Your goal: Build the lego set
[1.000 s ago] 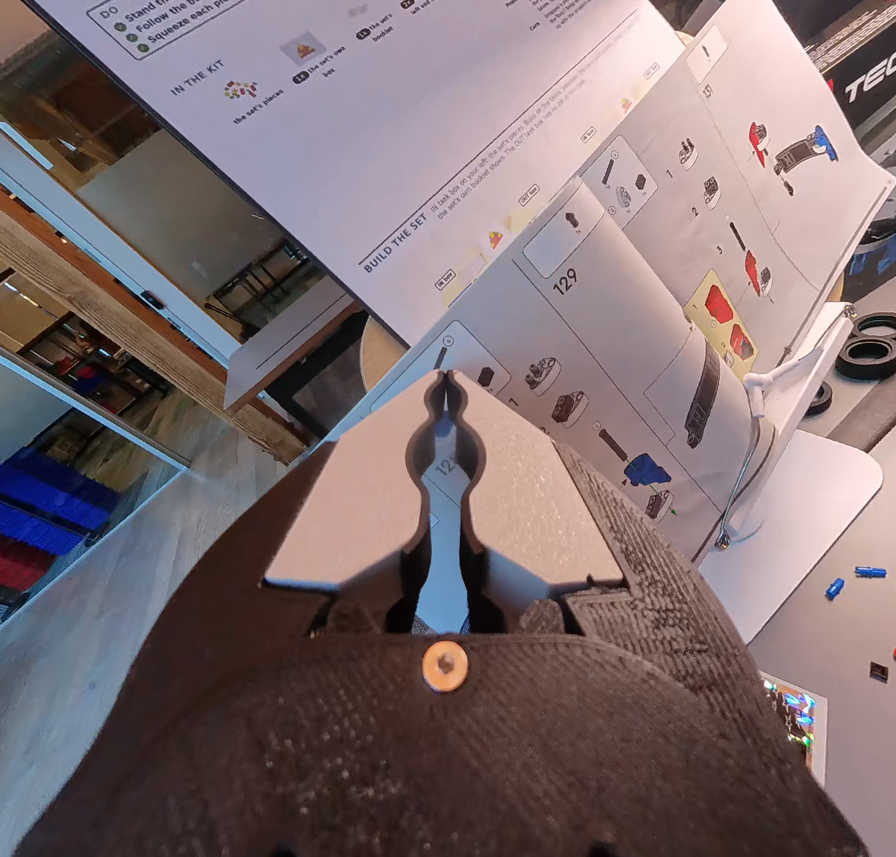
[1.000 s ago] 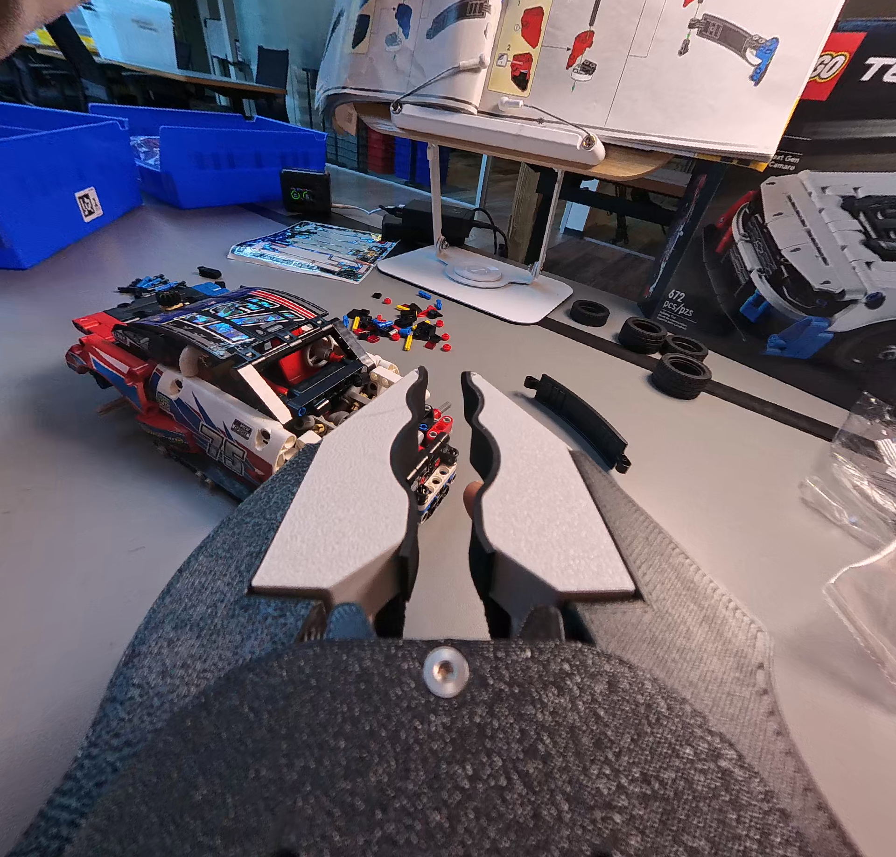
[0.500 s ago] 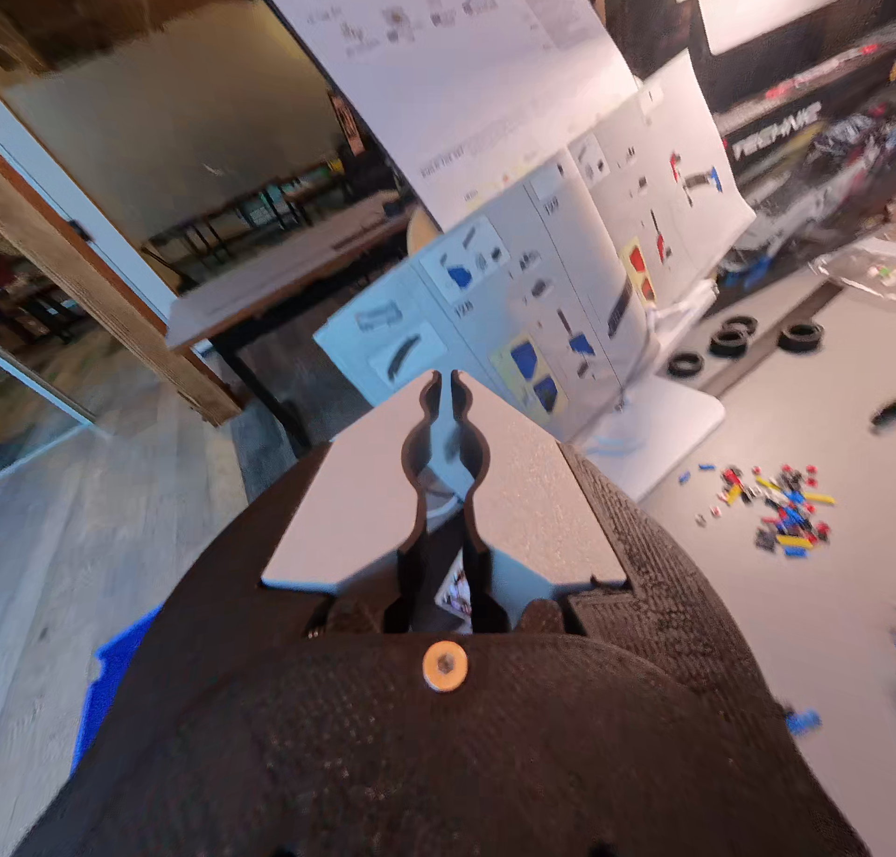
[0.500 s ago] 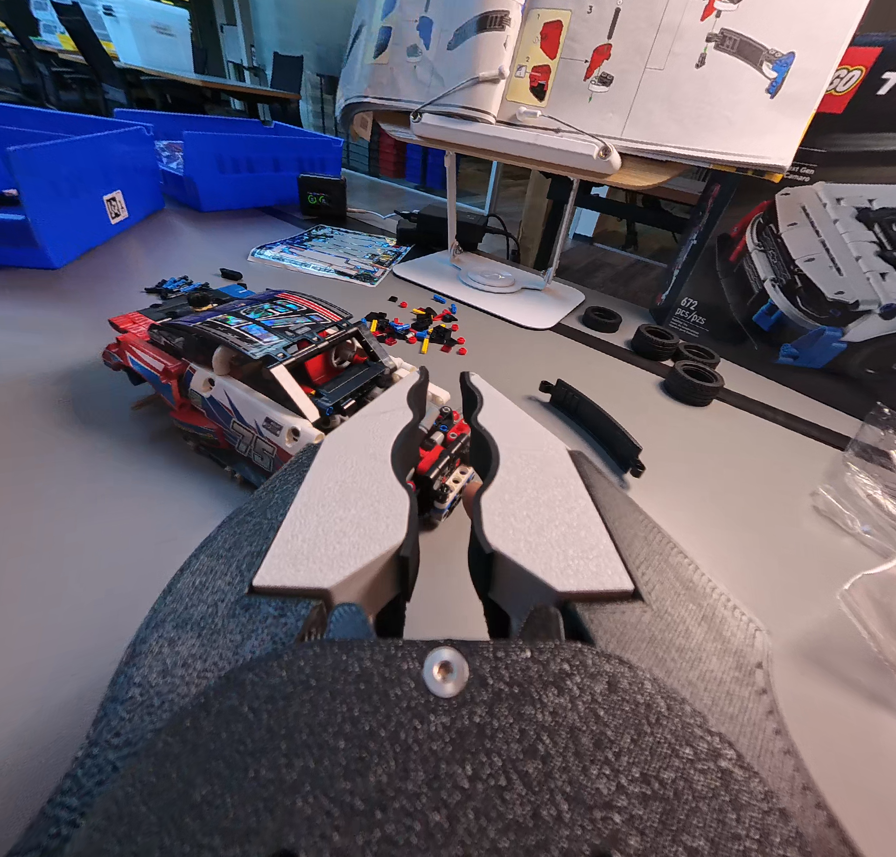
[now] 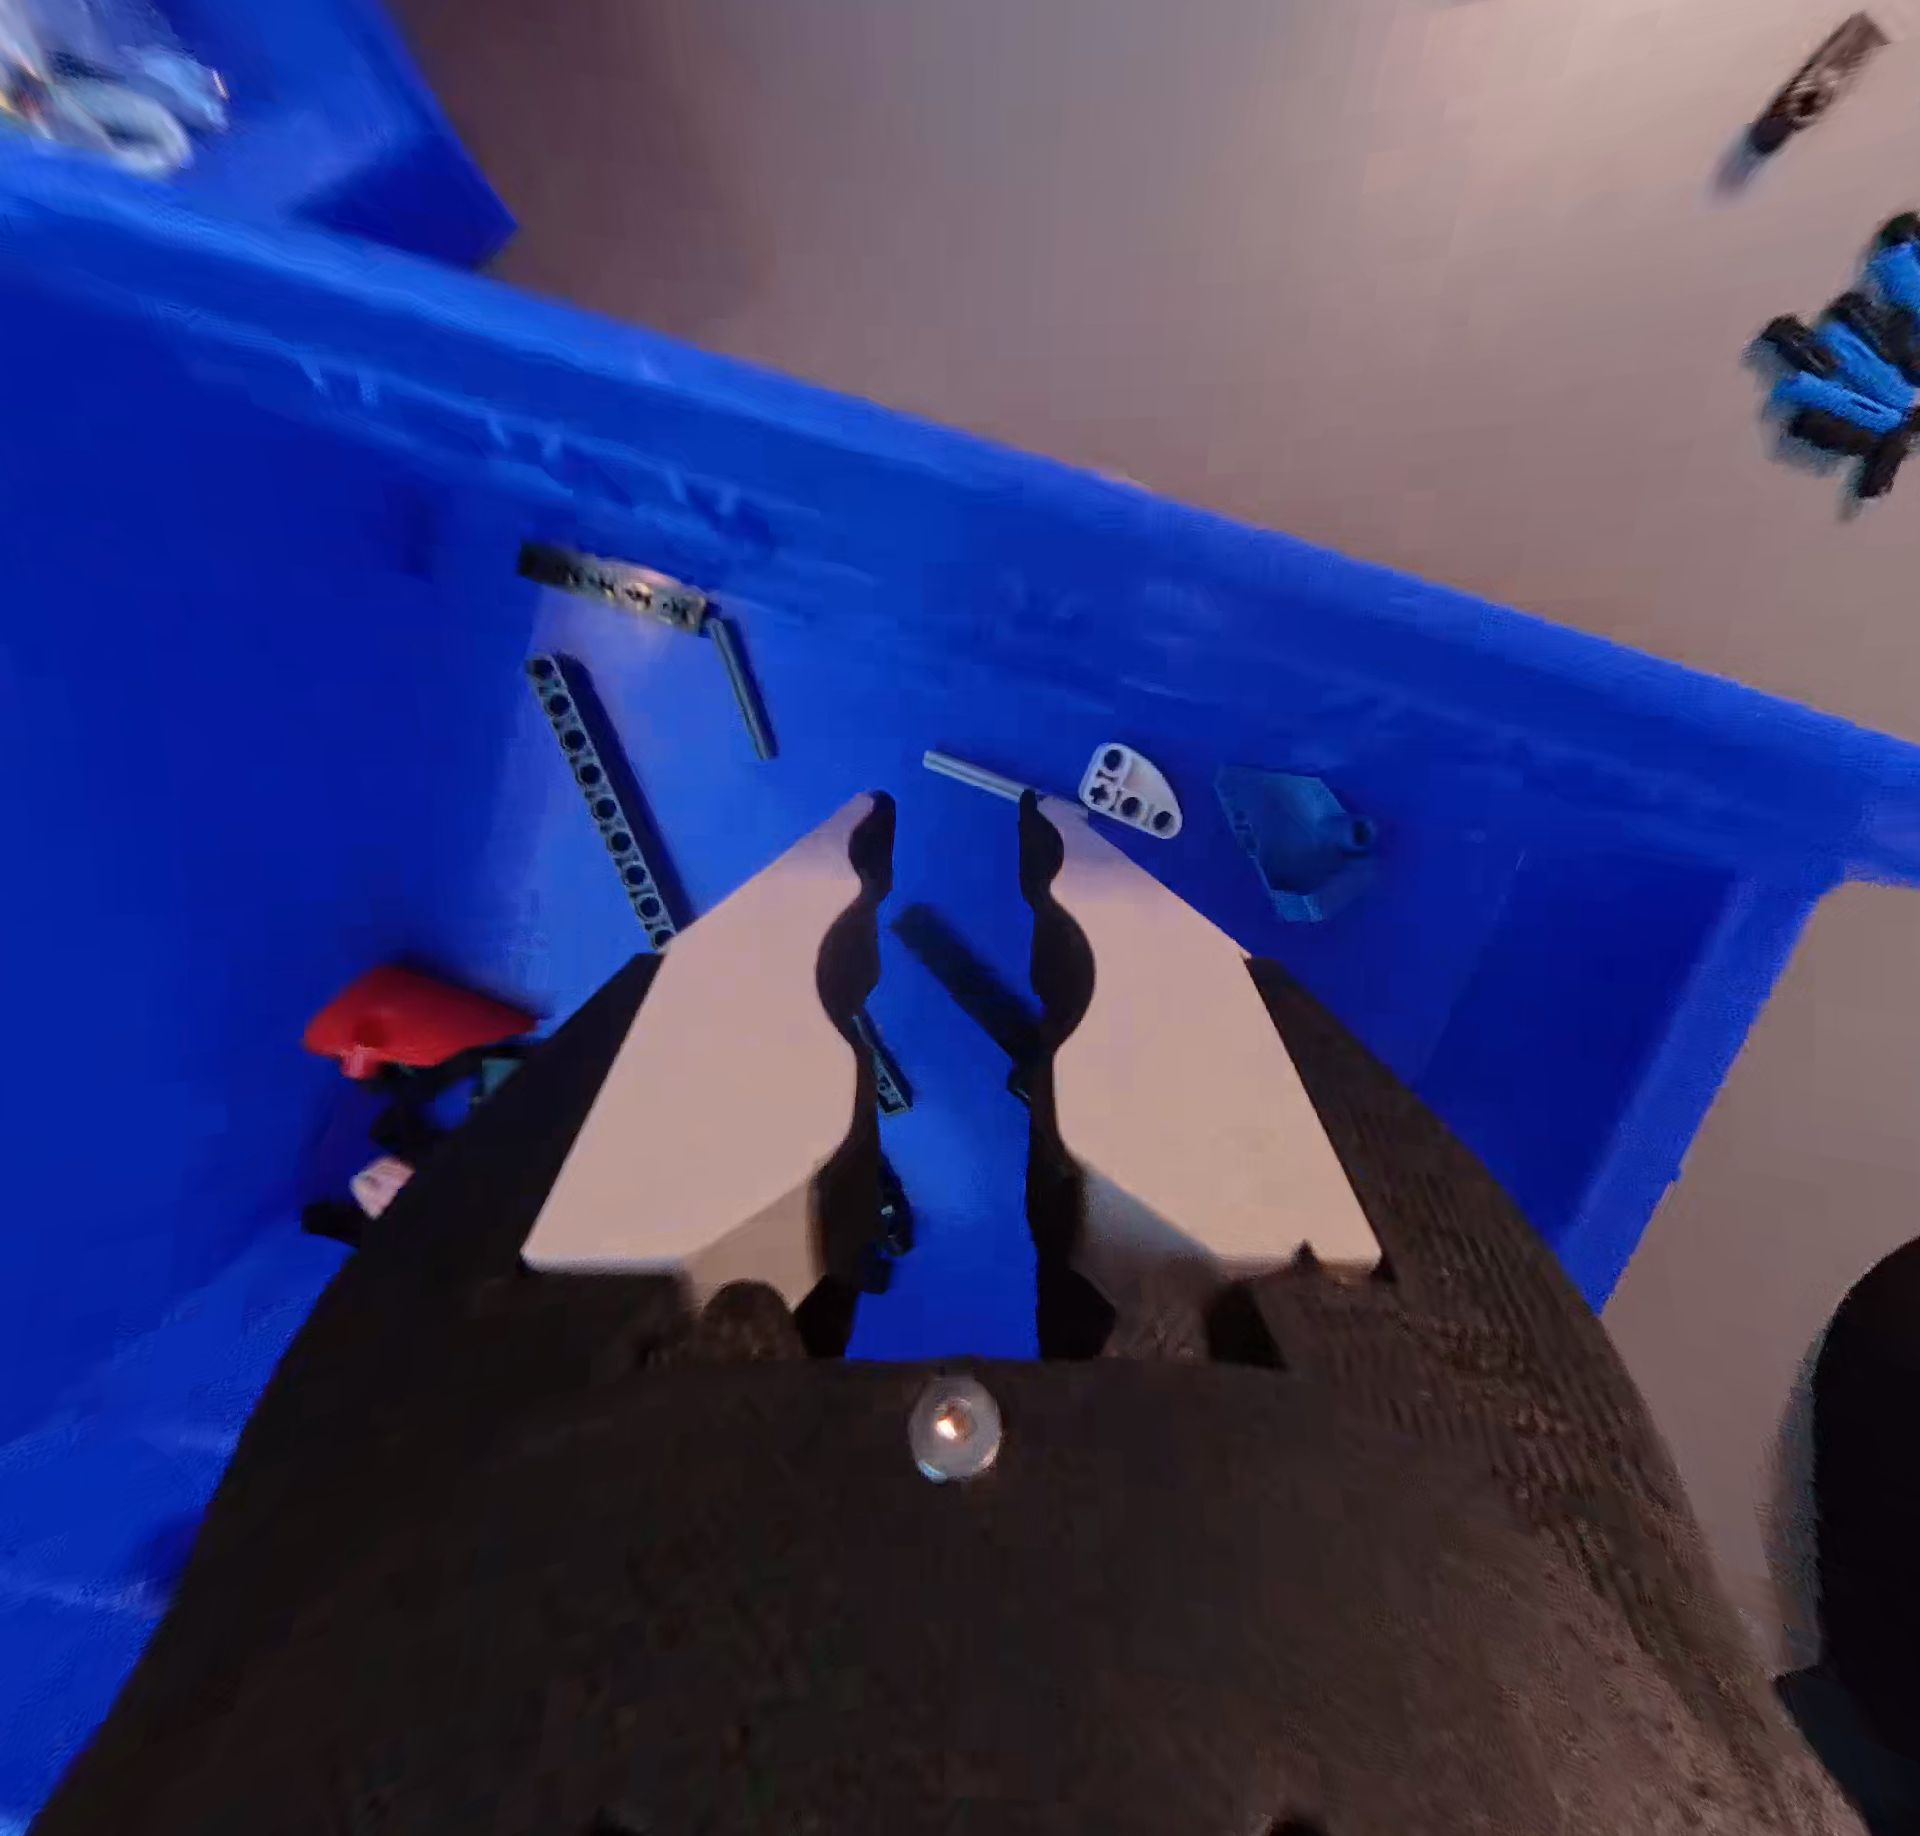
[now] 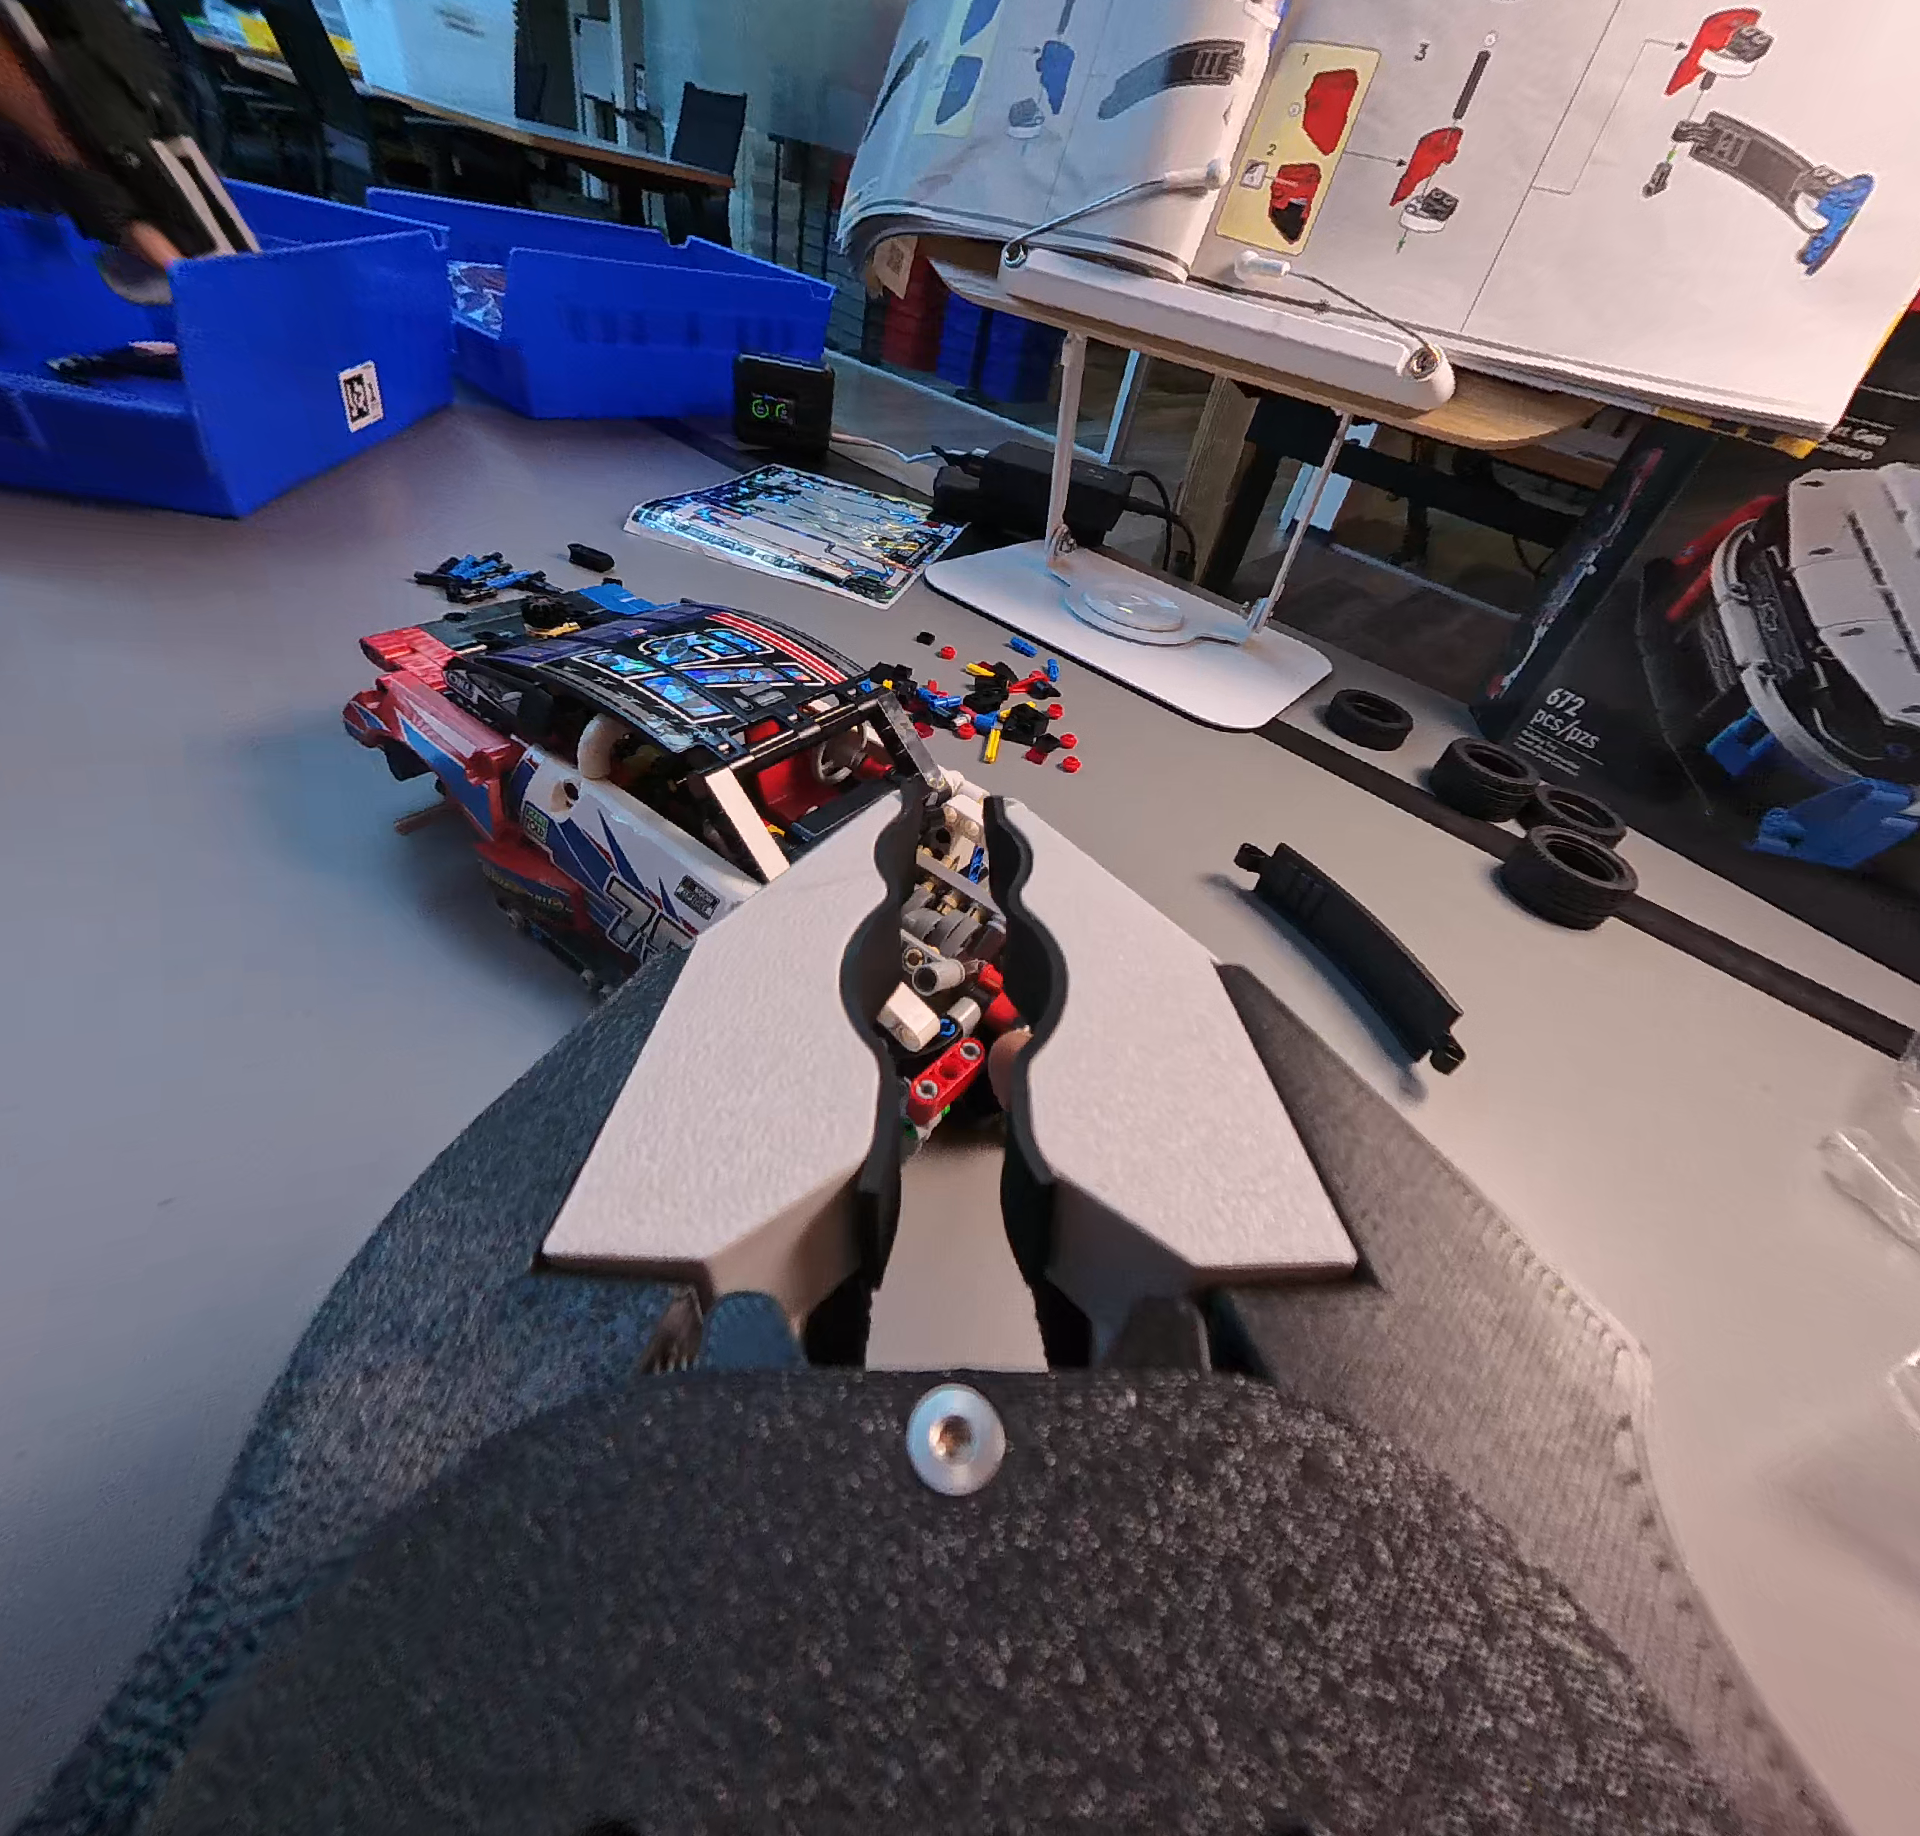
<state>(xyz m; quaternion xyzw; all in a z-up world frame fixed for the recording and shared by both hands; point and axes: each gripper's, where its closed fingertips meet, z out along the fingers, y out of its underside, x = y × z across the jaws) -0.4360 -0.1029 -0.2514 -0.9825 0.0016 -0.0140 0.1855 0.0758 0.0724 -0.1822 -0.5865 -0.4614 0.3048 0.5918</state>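
Note:
The partly built red, white and blue lego car (image 6: pixel 582 747) lies on the grey table. My right gripper (image 6: pixel 953 815) is open by a narrow gap, and the car's front end (image 6: pixel 940 965) shows between its fingers; I cannot tell if they touch it. My left gripper (image 5: pixel 954 810) is open and empty, hovering inside a blue bin (image 5: pixel 1143 581). The bin holds loose pieces: a red panel (image 5: pixel 405 1023), a long grey beam (image 5: pixel 603 799), a white plate (image 5: pixel 1130 789), a blue panel (image 5: pixel 1294 841), and a black piece (image 5: pixel 966 976) between the fingers. The left gripper also shows in the right wrist view (image 6: pixel 156 176).
The instruction booklet (image 6: pixel 1455 103) sits on a white stand (image 6: pixel 1143 633), with the set's box (image 6: pixel 1766 664) to its right. Black tyres (image 6: pixel 1558 872), a curved black piece (image 6: pixel 1351 945), small loose pieces (image 6: pixel 987 706), a sticker sheet (image 6: pixel 790 529) and a second blue bin (image 6: pixel 644 332) lie around. Clear bags (image 6: pixel 1881 1184) are at the right. Across from one pair of fingers to the other is roughly 55 cm.
My left gripper swung from the booklet down into the blue bin and opened. My right gripper moved forward, so the car's front now shows between its fingers.

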